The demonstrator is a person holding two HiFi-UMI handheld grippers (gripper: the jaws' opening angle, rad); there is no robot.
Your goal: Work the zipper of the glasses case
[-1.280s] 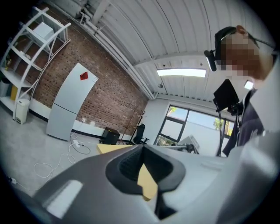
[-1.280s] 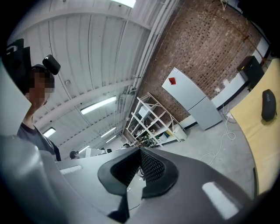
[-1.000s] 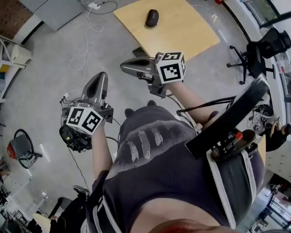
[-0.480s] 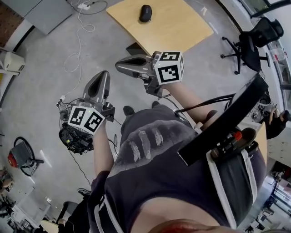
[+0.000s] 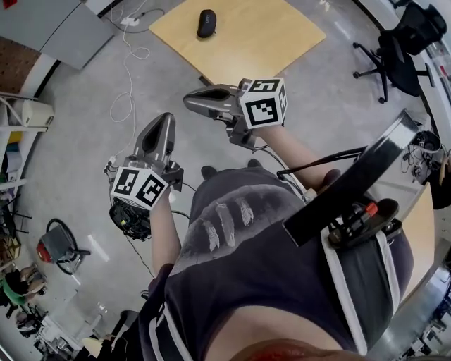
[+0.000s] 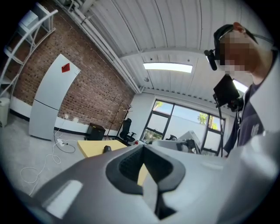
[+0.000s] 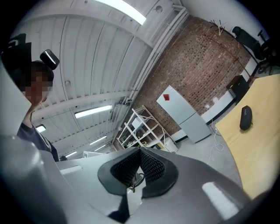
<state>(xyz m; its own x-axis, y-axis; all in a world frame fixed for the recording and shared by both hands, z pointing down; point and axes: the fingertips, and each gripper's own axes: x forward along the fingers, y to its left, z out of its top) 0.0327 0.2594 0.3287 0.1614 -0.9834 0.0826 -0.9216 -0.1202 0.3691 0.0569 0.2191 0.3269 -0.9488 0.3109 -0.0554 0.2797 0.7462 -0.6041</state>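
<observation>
The glasses case (image 5: 206, 22) is a small dark oval lying on the yellow wooden table (image 5: 268, 35) at the top of the head view, far from both grippers. It also shows as a dark lump (image 6: 106, 149) in the left gripper view and as a dark oval (image 7: 246, 117) in the right gripper view. My left gripper (image 5: 164, 121) hangs over the grey floor, shut, with nothing in it. My right gripper (image 5: 190, 103) points left just short of the table's near corner, also shut and empty. The pads meet in both gripper views (image 6: 143, 148) (image 7: 140, 151).
White cables and a power strip (image 5: 129, 21) trail over the floor left of the table. Black office chairs (image 5: 402, 42) stand at the right. A white cabinet (image 7: 186, 113) and metal shelving (image 7: 140, 127) line the brick wall. A black bundle (image 5: 130, 218) sits below my left gripper.
The head view has swung, so the table and case sit further left in the frame. Both grippers stay shut and roughly where they were relative to the body.
</observation>
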